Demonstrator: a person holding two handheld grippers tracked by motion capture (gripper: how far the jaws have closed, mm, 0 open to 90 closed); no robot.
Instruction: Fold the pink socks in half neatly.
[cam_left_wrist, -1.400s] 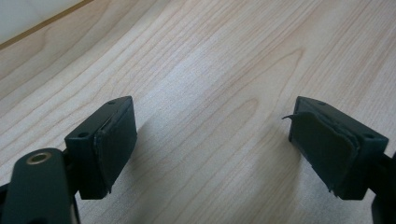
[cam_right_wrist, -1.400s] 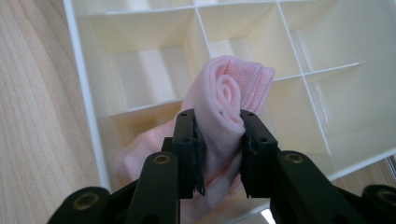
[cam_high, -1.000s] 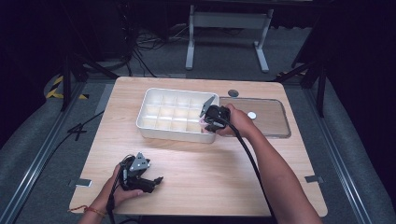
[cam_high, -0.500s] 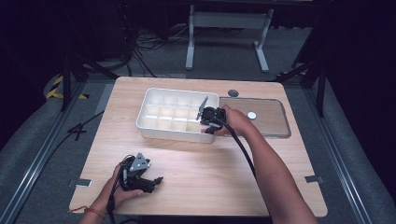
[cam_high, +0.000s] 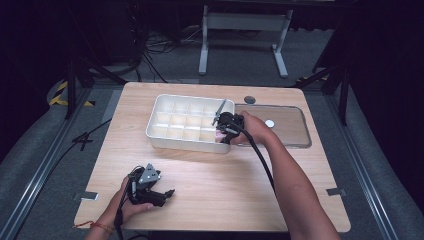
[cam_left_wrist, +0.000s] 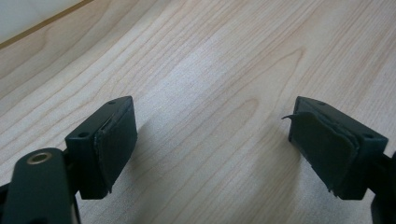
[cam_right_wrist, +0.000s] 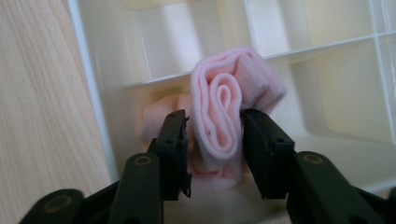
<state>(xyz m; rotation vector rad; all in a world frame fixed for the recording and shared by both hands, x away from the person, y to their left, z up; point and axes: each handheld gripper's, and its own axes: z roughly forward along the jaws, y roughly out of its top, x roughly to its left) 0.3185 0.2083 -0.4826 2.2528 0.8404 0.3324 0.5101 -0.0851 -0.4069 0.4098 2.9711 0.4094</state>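
Right gripper (cam_right_wrist: 212, 128) shifted, pink cloth (cam_right_wrist: 231, 116) clamped

We see our left gripper (cam_high: 167, 192) low at seven o'clock, jaws spread wide, pointing toward three; our right gripper (cam_high: 220, 132), arm outstretched toward twelve, has its jaws clamped.

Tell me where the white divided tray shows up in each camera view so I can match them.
High view: the white divided tray sits mid-table, the right gripper at its right end.
Left gripper view: a pale edge at the top-left corner may be it; cannot tell.
Right gripper view: its compartments lie behind the rolled pink cloth.
Shared landmark: the wooden table, also seen at and.
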